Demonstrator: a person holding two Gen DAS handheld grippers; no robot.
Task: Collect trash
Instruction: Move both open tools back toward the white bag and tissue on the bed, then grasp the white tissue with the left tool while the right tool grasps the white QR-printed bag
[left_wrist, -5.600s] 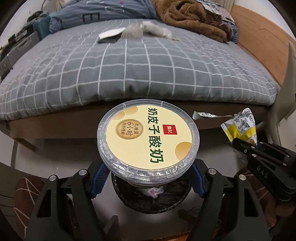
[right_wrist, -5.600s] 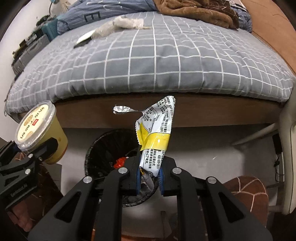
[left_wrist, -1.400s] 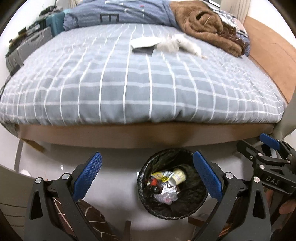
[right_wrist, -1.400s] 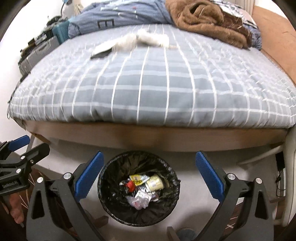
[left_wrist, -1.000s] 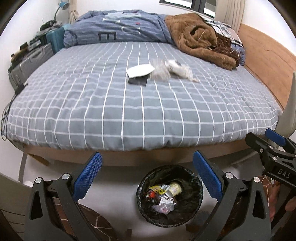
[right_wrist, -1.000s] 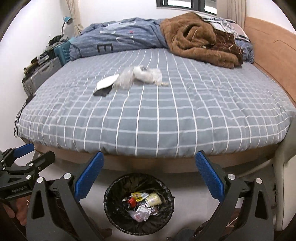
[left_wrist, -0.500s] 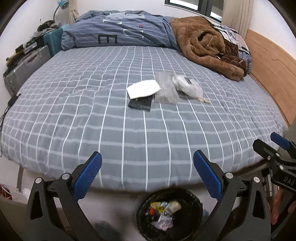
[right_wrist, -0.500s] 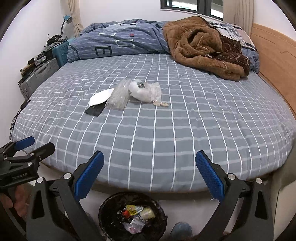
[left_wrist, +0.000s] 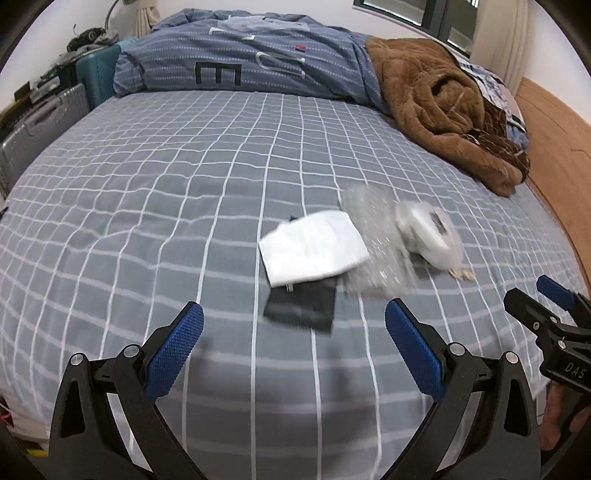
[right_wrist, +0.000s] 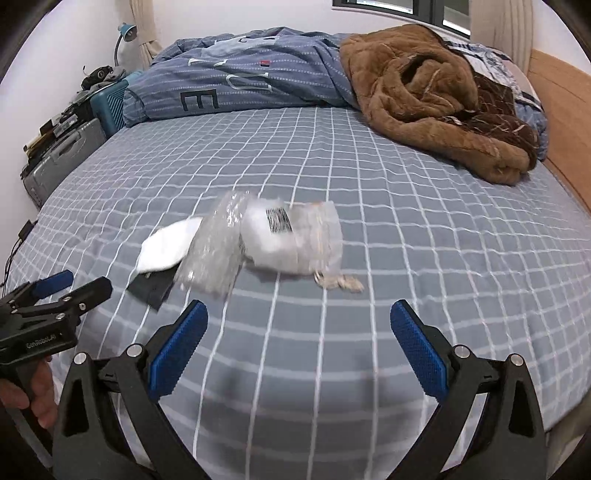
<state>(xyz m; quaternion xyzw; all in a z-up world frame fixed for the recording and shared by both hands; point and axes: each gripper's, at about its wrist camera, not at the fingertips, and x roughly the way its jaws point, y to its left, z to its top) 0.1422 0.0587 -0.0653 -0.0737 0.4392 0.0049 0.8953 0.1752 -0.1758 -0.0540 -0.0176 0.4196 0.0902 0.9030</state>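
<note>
white item (right_wrist: 273, 240) inside clear bag (right_wrist: 317, 240) on bed (right_wrist: 406, 258), fingers (right_wrist: 179, 341) apart

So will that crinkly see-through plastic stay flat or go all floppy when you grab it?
Probably floppy: the clear plastic wrap already lies rumpled on the bed, so it would likely sag and crumple. It looks thin, so probably very light. The open right gripper might drag it rather than pinch it cleanly.

The grey checked bed (left_wrist: 147, 206) carries a white sheet (left_wrist: 314, 247), black packet (left_wrist: 301, 304), clear wrappers (left_wrist: 373, 236) centrally, brown blanket (left_wrist: 436, 110) at two o'clock.
</note>
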